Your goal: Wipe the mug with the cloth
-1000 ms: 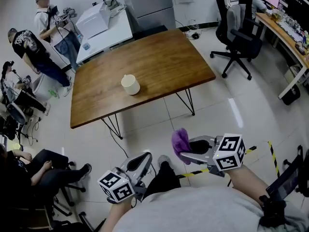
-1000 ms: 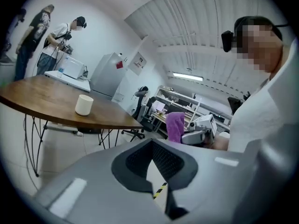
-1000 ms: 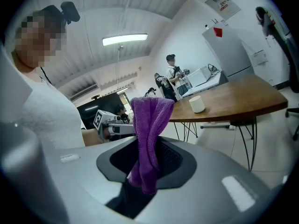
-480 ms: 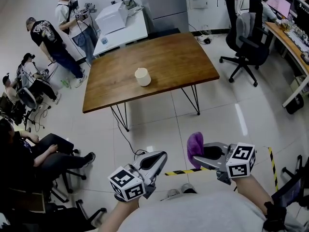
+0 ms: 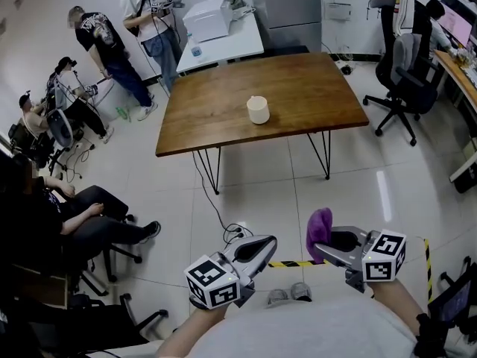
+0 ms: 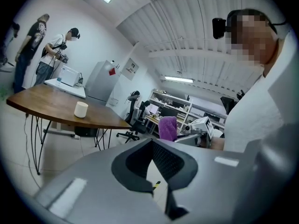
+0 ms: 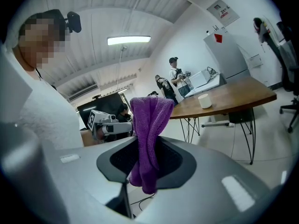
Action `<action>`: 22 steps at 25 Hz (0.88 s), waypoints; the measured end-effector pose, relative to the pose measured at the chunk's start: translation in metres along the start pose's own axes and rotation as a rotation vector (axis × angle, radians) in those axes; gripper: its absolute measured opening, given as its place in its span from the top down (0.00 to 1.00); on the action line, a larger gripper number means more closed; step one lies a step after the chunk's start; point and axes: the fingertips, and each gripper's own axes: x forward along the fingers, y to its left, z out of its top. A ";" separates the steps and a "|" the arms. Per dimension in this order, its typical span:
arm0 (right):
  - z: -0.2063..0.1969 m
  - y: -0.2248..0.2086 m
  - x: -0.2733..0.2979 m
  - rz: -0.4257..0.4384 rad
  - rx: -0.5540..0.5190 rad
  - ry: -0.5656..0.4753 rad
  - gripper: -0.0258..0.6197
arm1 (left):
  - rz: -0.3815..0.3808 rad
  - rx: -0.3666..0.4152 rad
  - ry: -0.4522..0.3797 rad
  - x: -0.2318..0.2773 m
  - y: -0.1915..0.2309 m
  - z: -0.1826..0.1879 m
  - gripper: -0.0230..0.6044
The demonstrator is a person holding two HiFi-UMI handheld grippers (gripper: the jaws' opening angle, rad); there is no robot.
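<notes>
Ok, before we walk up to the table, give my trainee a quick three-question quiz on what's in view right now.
1. Fill in: the left gripper has its fingers ____, with nothing between them.
2. The purple cloth is held by: A) left gripper, B) right gripper, C) neither.
3. True or false: the mug stands upright on the wooden table.
Key: 1 shut; 2 B; 3 true.
</notes>
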 end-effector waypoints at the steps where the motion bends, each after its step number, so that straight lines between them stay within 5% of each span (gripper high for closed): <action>1: 0.001 0.002 0.003 0.000 -0.002 0.003 0.79 | 0.003 0.001 -0.005 -0.004 0.001 0.001 0.96; 22: 0.004 0.059 0.001 -0.013 -0.069 0.046 0.79 | -0.020 0.106 -0.043 -0.032 -0.044 0.012 0.96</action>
